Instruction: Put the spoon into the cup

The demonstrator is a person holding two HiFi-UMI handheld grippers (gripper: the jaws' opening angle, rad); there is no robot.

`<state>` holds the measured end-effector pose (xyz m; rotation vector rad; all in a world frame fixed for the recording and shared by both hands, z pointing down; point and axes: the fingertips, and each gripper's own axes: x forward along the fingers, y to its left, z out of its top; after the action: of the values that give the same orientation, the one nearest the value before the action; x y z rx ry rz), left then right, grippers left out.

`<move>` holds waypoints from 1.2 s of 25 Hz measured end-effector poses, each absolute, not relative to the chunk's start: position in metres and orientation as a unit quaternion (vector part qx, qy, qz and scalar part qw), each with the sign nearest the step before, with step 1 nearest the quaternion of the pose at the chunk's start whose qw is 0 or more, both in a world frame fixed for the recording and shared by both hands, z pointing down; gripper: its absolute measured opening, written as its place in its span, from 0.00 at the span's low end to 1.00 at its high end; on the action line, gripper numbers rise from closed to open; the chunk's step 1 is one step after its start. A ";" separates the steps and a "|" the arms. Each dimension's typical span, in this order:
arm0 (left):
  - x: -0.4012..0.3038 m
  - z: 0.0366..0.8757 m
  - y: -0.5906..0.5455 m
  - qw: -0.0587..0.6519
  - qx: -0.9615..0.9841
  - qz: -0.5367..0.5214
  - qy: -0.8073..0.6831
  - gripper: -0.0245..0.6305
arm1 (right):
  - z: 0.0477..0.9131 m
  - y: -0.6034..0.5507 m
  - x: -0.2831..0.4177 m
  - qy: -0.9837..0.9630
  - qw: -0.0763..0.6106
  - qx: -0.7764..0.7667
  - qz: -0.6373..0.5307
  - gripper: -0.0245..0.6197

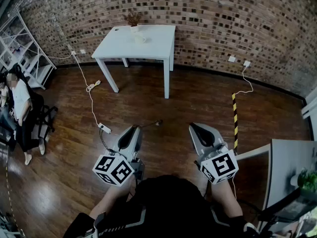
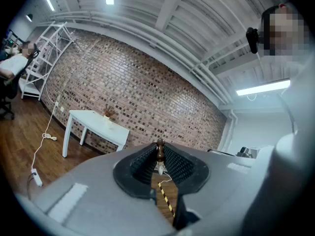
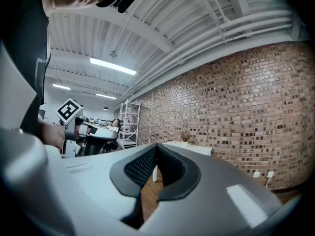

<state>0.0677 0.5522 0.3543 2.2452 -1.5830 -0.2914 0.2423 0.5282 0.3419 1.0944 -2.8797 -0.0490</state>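
My left gripper [image 1: 135, 129] is held level over the wooden floor, shut on a spoon [image 1: 152, 124] whose thin handle sticks out to the right of its tip. In the left gripper view the spoon's brown end [image 2: 159, 151] is pinched between the ribbed pads. My right gripper [image 1: 194, 128] hangs beside it, shut with nothing in it; its pads [image 3: 170, 165] meet at the tip. A small white cup [image 1: 140, 38] stands far ahead on a white table [image 1: 153, 46] by the brick wall, next to a dried plant [image 1: 132, 19]. Both grippers are well short of the table.
A power strip [image 1: 104, 128] and white cable [image 1: 89, 88] lie on the floor to the left. Yellow-black tape [image 1: 235, 123] runs along the floor at right. A white shelf rack [image 1: 27, 53] and a seated person [image 1: 21, 108] are at far left. A grey desk [image 1: 290, 165] stands at right.
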 end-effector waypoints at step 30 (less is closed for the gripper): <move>-0.045 0.374 0.341 0.208 0.806 -0.112 -0.543 0.10 | 0.347 0.310 0.157 -0.913 0.043 0.407 -0.008 0.05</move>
<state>-0.0445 0.3411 0.3742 2.2437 -1.5099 -0.3106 0.1568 0.3097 0.3475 1.2440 -2.7917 -0.0242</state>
